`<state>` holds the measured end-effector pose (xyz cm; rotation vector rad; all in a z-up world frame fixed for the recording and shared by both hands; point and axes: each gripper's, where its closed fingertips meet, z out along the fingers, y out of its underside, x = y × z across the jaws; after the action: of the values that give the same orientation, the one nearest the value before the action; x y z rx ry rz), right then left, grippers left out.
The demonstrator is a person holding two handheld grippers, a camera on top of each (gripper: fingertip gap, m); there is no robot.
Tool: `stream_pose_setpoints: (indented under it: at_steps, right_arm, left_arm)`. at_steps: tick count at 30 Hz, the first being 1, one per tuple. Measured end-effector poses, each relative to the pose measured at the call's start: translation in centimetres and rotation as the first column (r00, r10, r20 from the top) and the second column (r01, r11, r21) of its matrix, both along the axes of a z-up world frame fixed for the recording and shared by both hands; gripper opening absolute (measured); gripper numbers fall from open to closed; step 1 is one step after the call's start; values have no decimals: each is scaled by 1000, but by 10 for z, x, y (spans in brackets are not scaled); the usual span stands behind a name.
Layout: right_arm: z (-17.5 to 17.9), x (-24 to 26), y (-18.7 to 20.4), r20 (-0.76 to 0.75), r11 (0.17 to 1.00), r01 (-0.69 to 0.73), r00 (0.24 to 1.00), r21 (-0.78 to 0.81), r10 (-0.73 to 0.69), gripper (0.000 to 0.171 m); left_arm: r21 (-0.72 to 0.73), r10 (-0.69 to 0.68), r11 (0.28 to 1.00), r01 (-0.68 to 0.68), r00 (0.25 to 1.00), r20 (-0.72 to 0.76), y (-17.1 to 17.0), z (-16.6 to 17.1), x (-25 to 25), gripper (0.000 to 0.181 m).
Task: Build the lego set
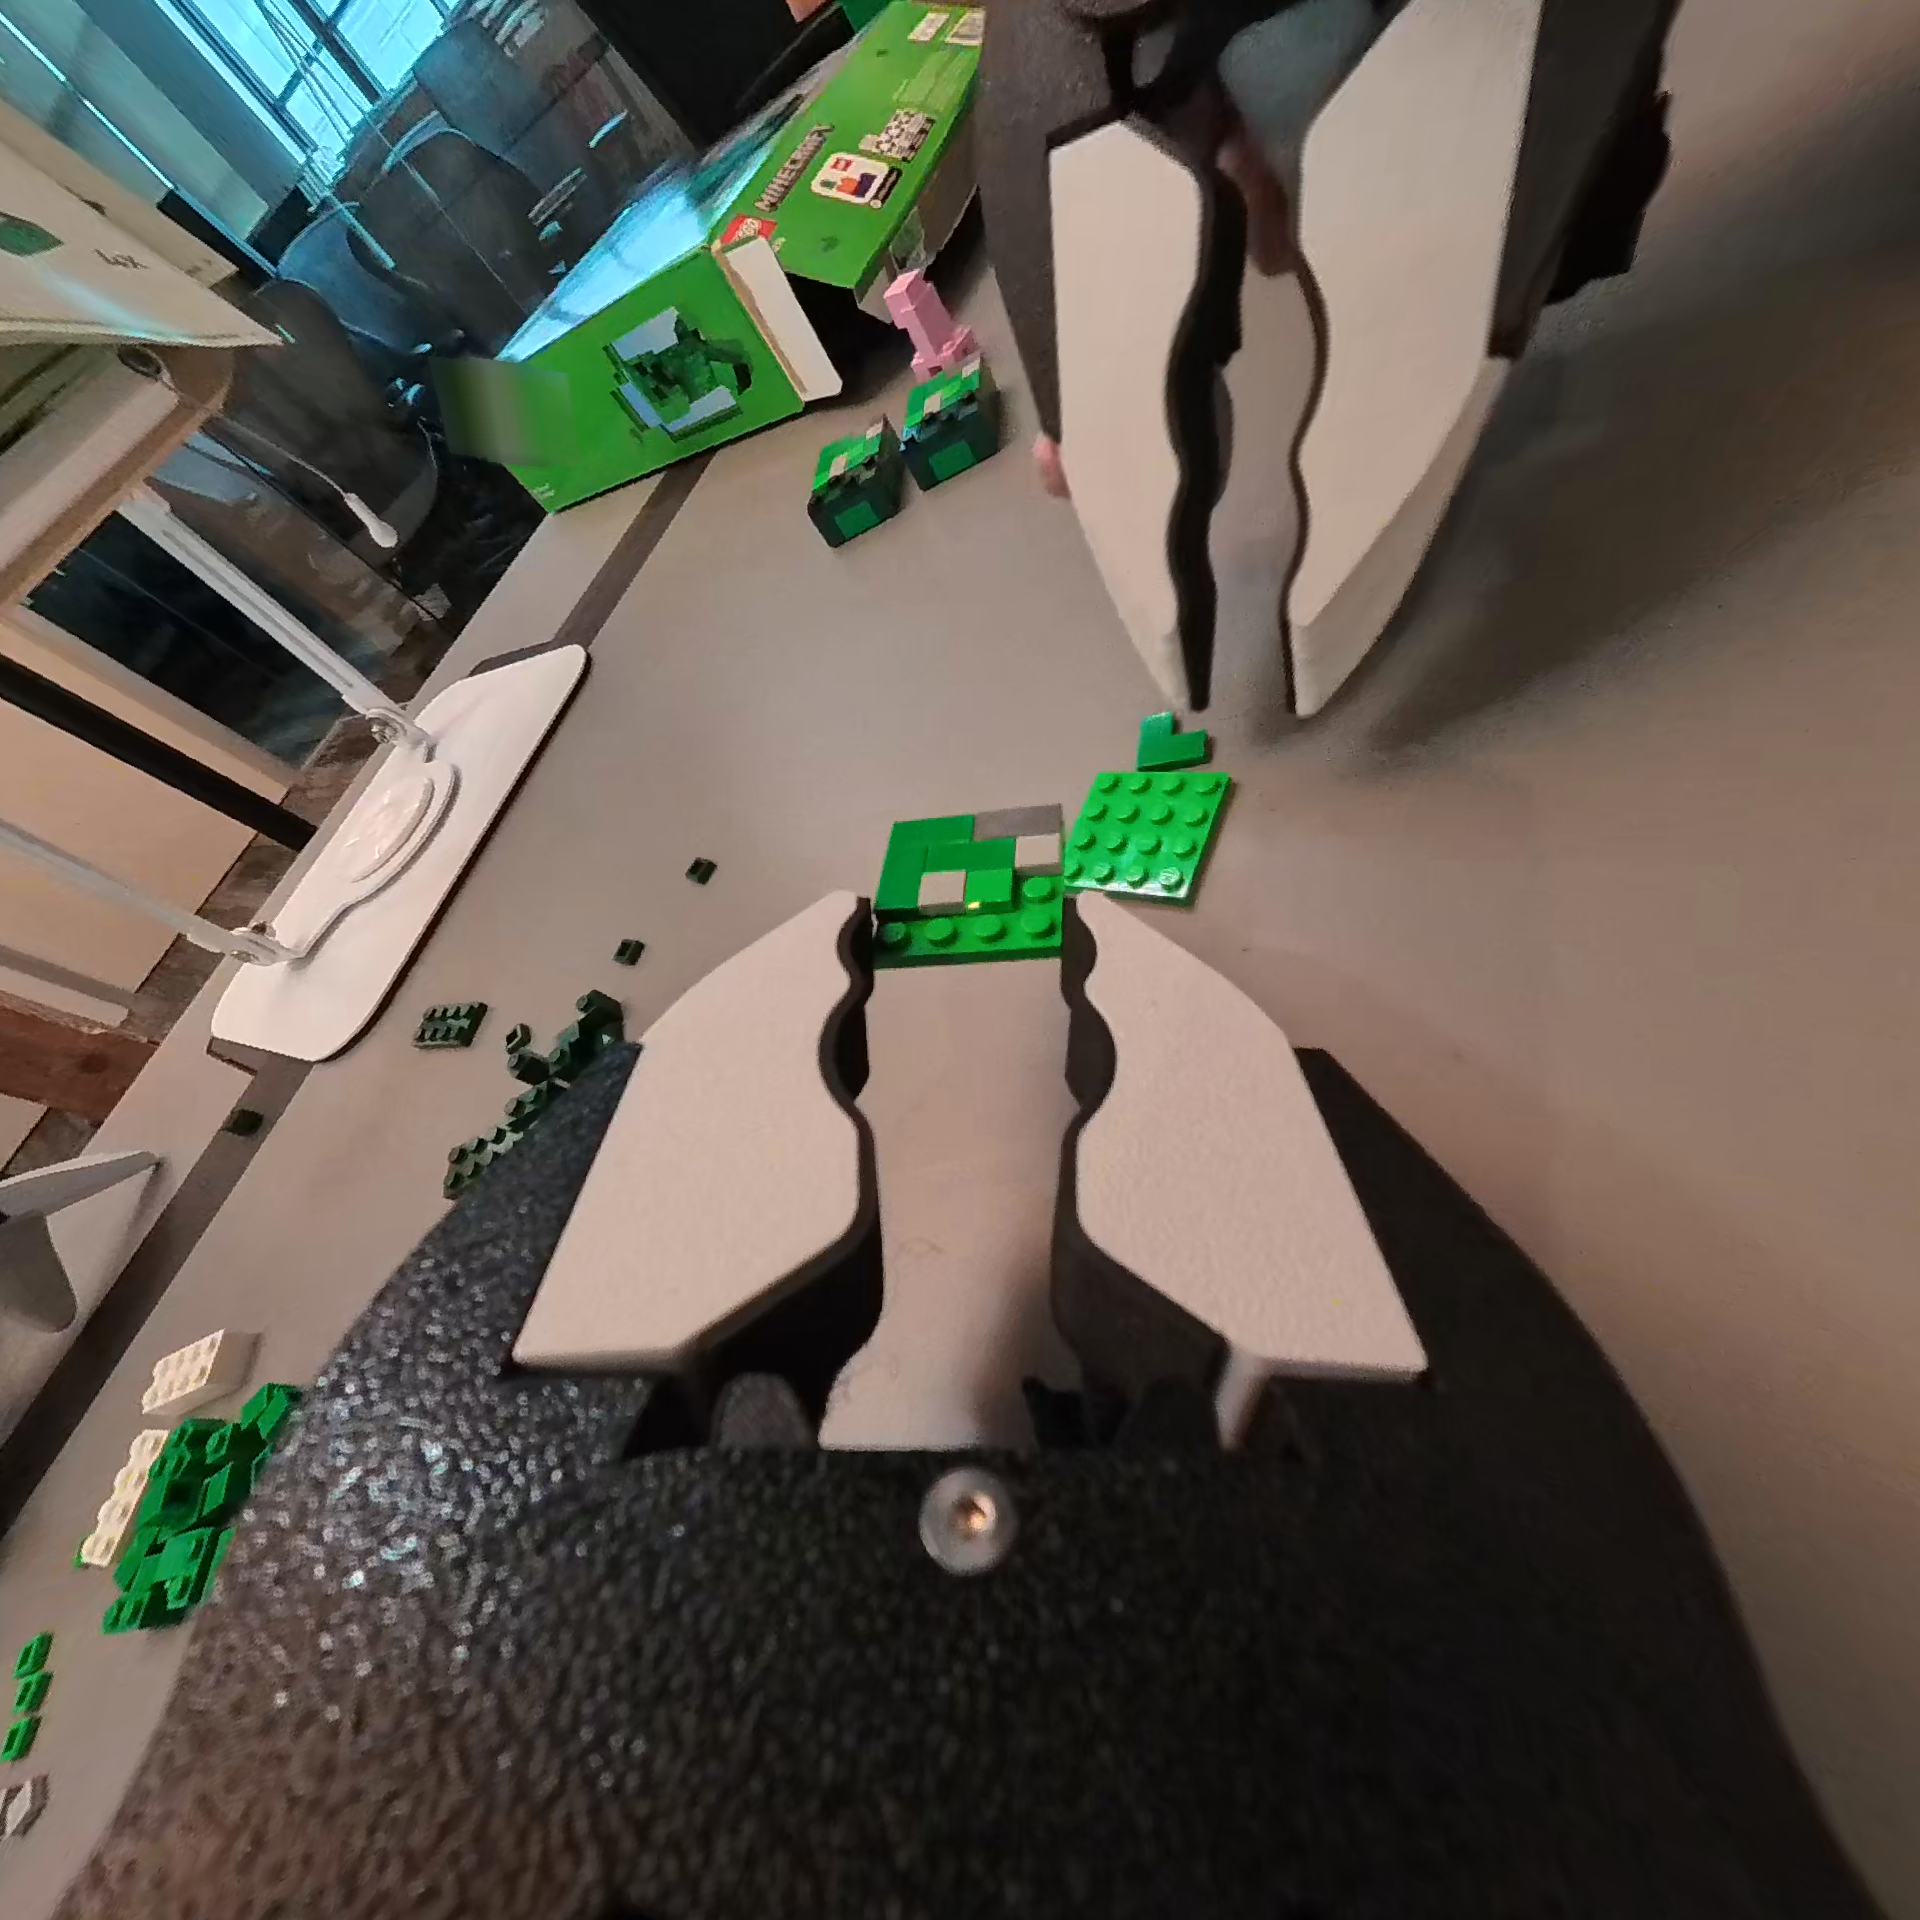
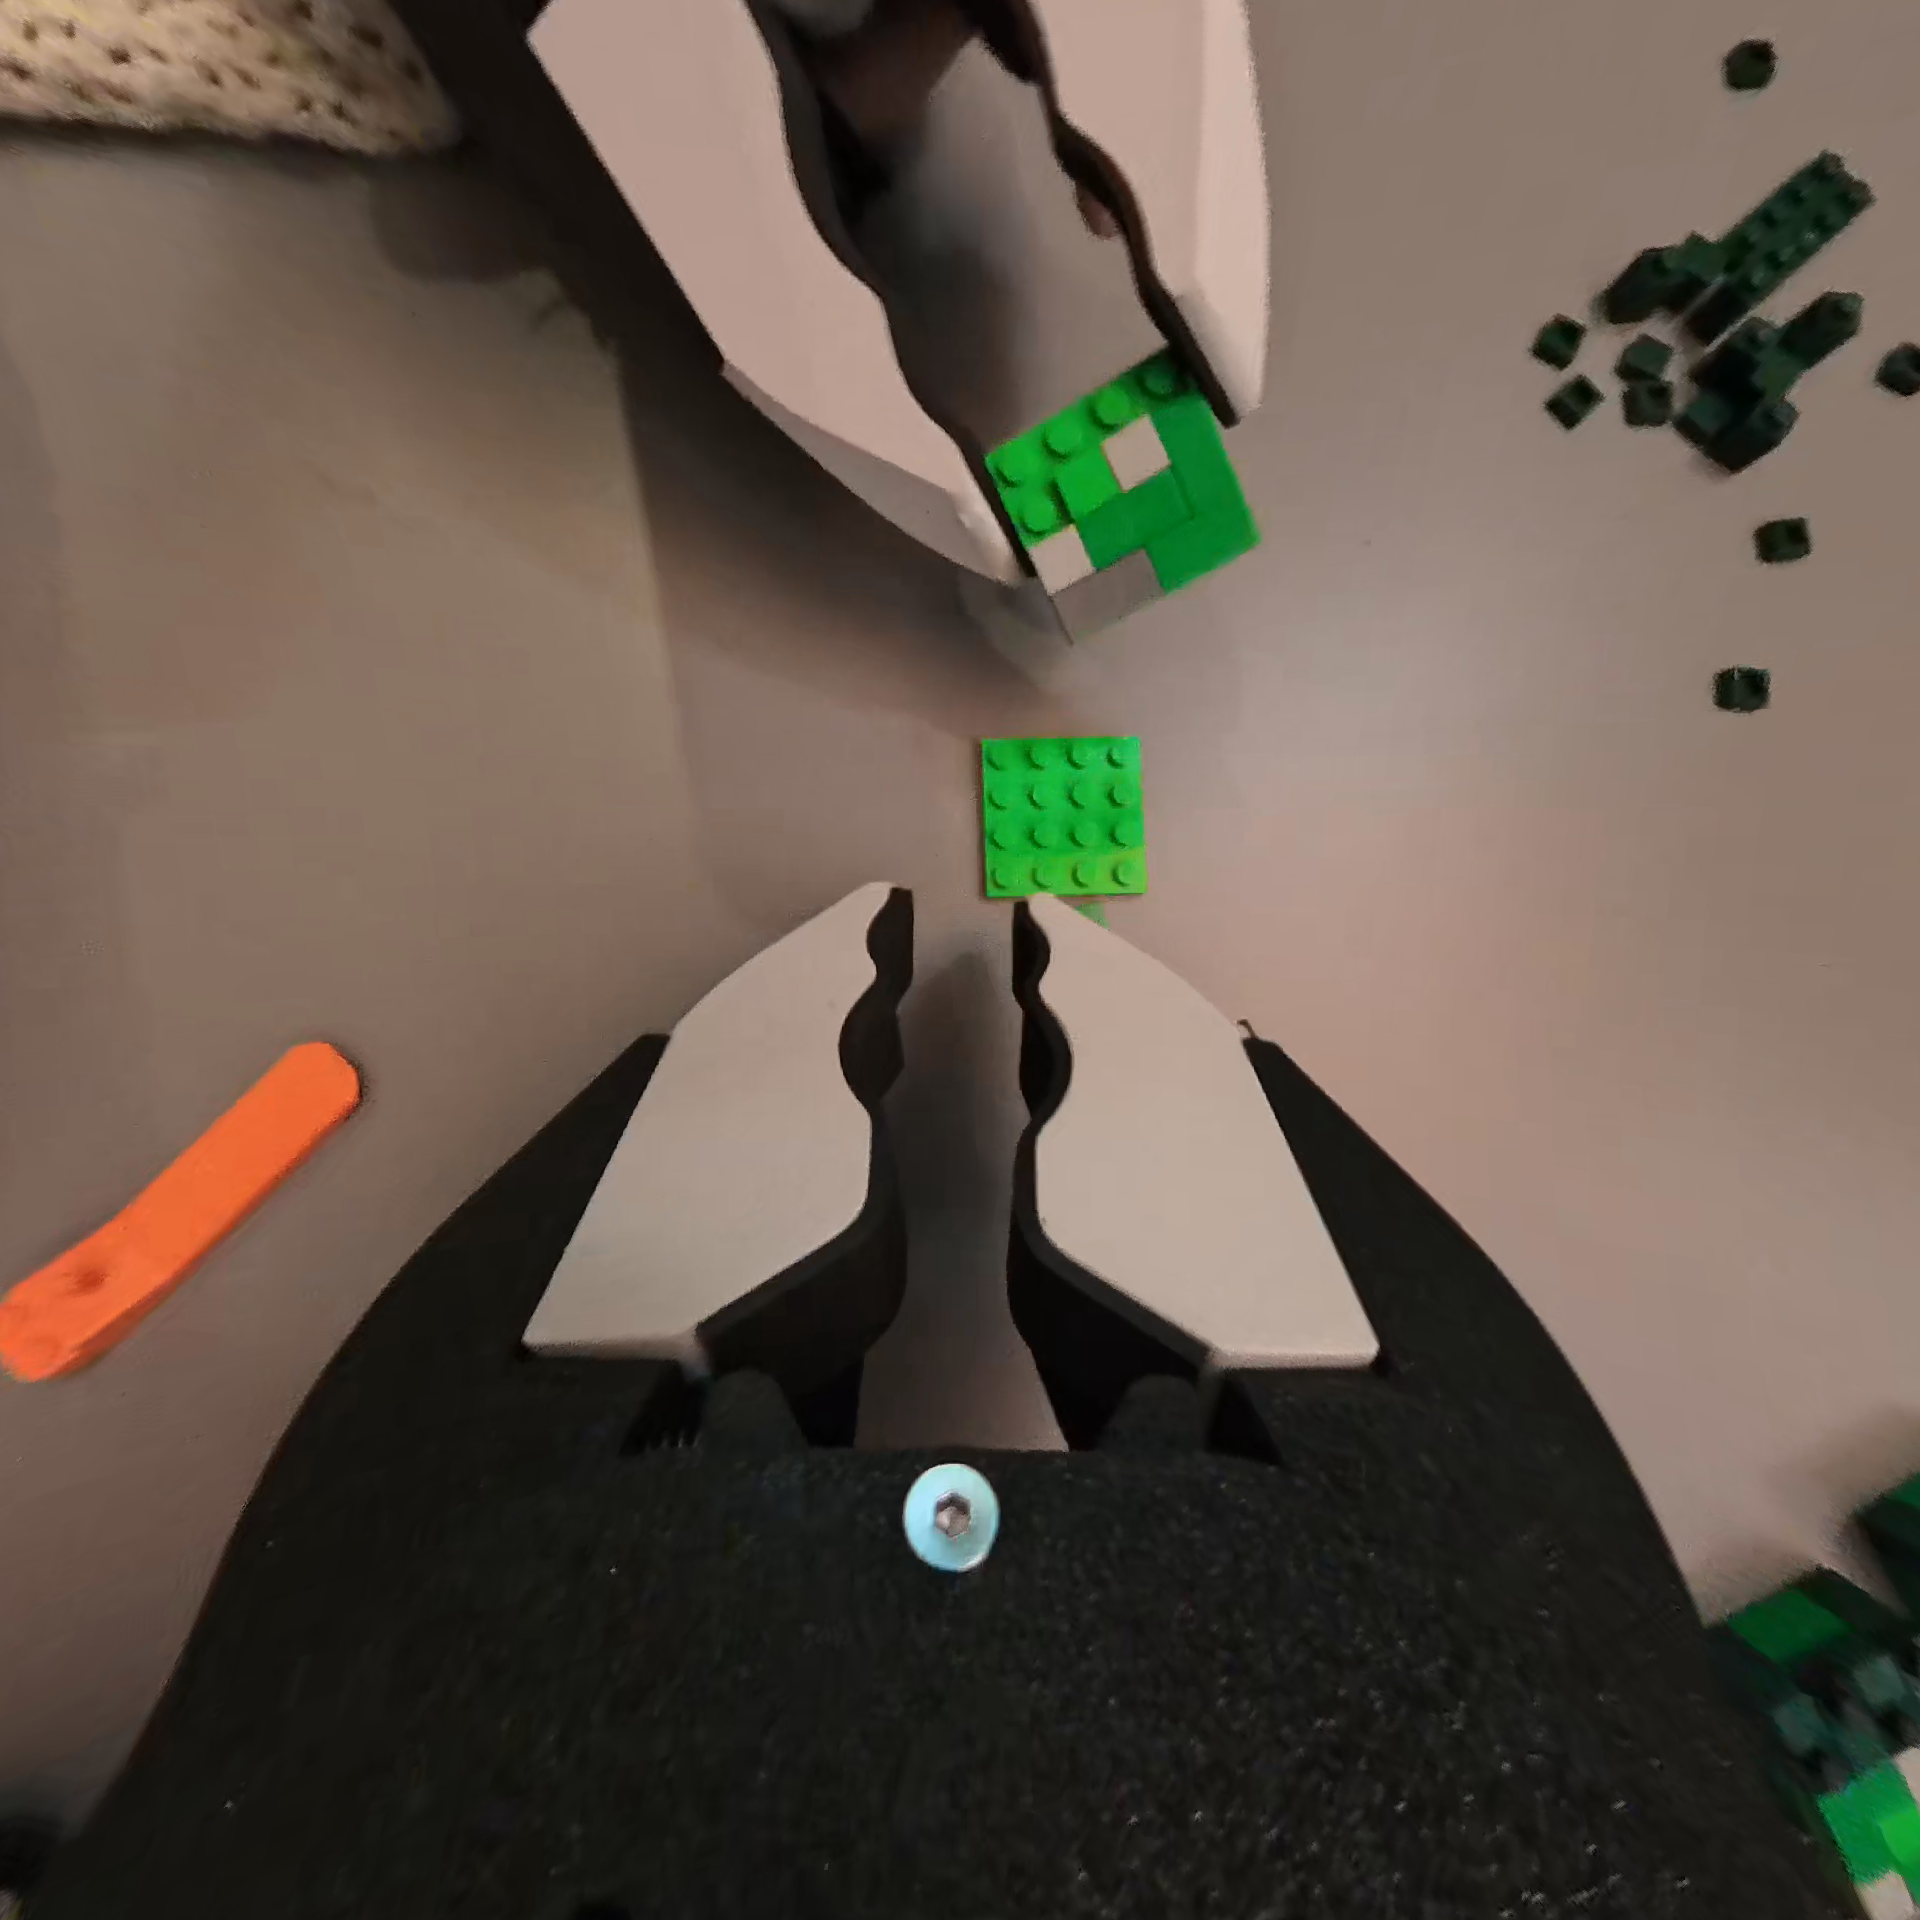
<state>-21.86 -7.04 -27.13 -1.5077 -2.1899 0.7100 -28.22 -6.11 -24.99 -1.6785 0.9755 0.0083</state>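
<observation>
The left hand-held gripper (image 1: 966, 925) clamps the tiled green plate (image 1: 971, 883), steadying it just beside the bare studded plate (image 2: 1062, 816) on the tabletop (image 2: 416, 727); the right hand-held gripper (image 2: 961, 904) hovers empty, jaws parted, apparently seeking the corner tile (image 1: 1172, 740) beyond.

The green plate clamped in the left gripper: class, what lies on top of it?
On the green plate, held by the left gripper, smooth green, white and grey tiles cover most of it; one row of studs stays bare. Studs beneath the tiles are hidden.

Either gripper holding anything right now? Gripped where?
Left gripper clamps the tiled plate by its two opposite side edges. Right gripper holds nothing.
</observation>
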Motion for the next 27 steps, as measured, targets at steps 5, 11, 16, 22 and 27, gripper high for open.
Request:
stream_pose_setpoints:
  at_steps: [5,11,16,22,27]
  right_arm:
    - [-10,0,6,100,991,41,994,130,-54,26]
    - [-15,0,18,121,984,77,988,162,-97,26]
    - [-10,2,14,121,986,74,988,152,-93,28]
    - [-15,-3,15,136,981,51,988,188,-78,36]
    - [-16,-6,13,164,986,22,985,162,-48,35]
  left_arm:
    - [-1,-2,1000,2,1000,-3,0,0,0,35]
    - [-2,-3,1000,3,1000,-4,0,0,0,35]
    - [-1,0,1000,0,1000,-1,0,0,0,35]
    - [-1,-1,1000,1,1000,0,0,0,0,35]
    - [-2,-1,1000,1,1000,1,0,0,0,35]
